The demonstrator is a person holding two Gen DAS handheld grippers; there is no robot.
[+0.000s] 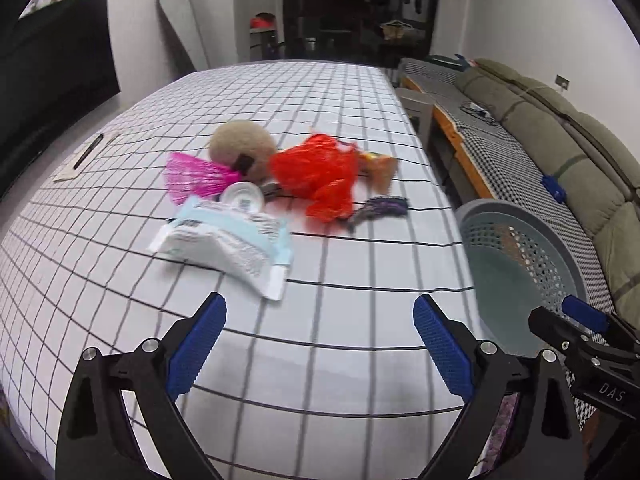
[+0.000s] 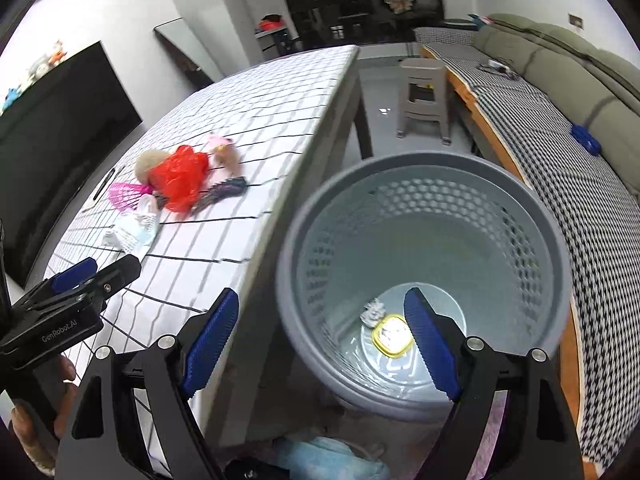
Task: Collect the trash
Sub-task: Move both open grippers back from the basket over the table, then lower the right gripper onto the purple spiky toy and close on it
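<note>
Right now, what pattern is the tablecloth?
White tablecloth with a black grid; clearest in the left wrist view.

A: Even, bright indoor light; soft shadows under the trash [image 1: 256, 200]. Motion blur smears it.
B: Fisheye bends the edges, corners go black. Glare inside the bin [image 2: 424, 272].

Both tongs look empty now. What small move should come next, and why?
Probably move the open left tongs forward to the white and blue packet, the nearest trash on the table. The right tongs hang open over the grey bin, which already holds two pieces.
</note>
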